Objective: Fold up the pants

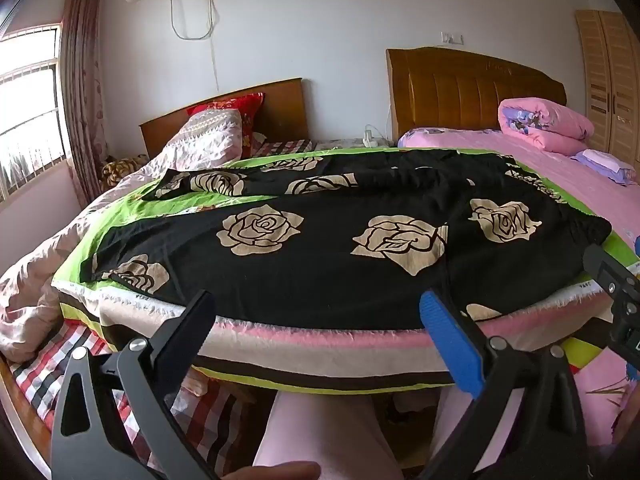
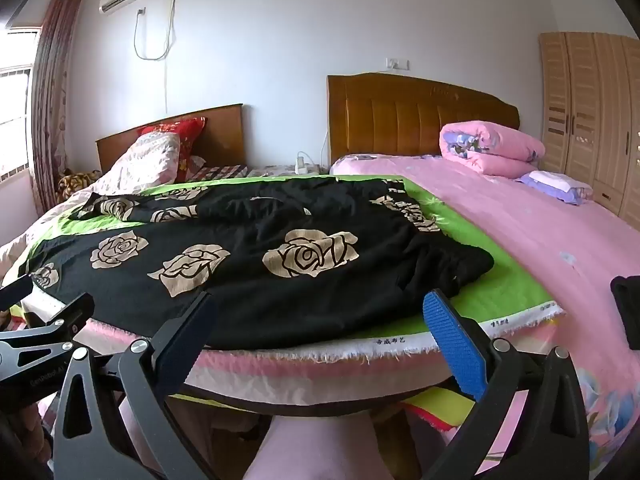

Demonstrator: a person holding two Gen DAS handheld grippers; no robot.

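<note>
Holding both grippers low at the near edge of the green cloth (image 1: 120, 208), I see the left gripper (image 1: 316, 312) with fingers wide and nothing between them. The pants (image 1: 320, 240) lie flat just ahead of its fingertips. The right gripper (image 2: 318, 310) is also wide and empty, the pants (image 2: 260, 264) just beyond.
</note>
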